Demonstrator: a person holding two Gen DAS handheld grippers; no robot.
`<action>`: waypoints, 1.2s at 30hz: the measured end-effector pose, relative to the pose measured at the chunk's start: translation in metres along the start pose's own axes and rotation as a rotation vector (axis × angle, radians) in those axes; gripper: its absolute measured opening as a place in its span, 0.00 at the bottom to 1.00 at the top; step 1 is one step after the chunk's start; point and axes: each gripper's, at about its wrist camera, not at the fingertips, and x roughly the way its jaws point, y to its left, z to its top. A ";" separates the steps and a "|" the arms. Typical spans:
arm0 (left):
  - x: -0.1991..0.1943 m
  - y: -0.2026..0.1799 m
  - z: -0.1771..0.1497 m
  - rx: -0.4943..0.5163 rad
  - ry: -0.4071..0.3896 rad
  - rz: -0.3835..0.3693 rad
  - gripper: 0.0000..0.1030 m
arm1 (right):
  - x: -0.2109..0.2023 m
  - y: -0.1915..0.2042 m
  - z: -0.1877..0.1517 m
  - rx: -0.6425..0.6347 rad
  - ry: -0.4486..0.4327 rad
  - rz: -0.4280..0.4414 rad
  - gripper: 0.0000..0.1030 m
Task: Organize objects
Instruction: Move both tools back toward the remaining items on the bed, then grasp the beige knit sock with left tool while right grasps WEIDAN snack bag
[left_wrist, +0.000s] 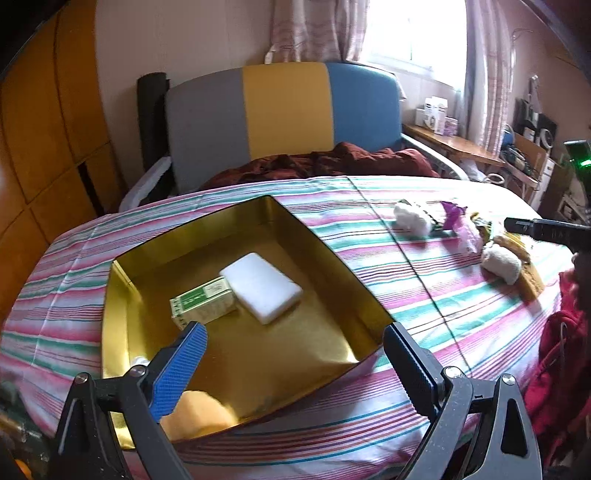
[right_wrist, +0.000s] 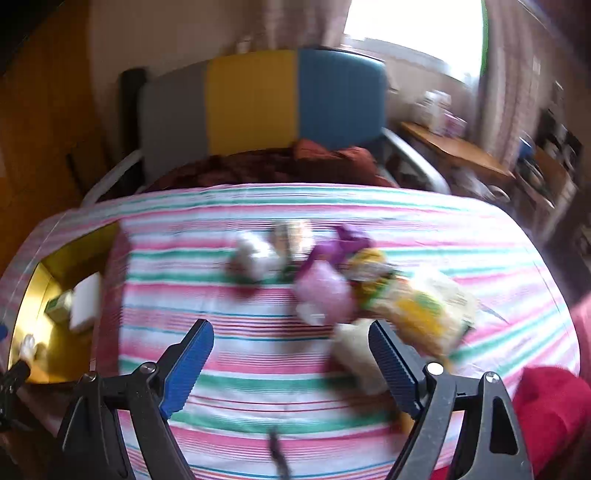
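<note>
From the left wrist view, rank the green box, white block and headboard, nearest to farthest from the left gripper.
Left gripper:
1. Green box, in the tin, by the left finger.
2. White block, just beyond, touching the box.
3. Headboard, far behind the bed.

2 boxes (left_wrist: 236, 297) lie in the tin (left_wrist: 122, 325), small items (left_wrist: 461, 236) to its right.

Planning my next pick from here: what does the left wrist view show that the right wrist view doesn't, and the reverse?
Only the left wrist view: an orange soft object at the gold tin's near edge beside the open left gripper, and the right gripper's dark tip reaching in.

Only the right wrist view: the open right gripper over bare striped cloth, and a yellow-green packet, blurred.

Both: the tin holding a white block and green box; the white and pink items.
</note>
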 end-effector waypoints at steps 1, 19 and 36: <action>0.000 -0.002 0.001 0.005 0.000 -0.009 0.94 | -0.001 -0.016 0.001 0.041 0.001 -0.012 0.85; 0.030 -0.065 0.026 0.088 0.091 -0.254 1.00 | 0.008 -0.164 -0.038 0.739 -0.041 0.163 0.87; 0.110 -0.160 0.064 0.094 0.254 -0.495 1.00 | 0.012 -0.172 -0.041 0.762 -0.050 0.251 0.87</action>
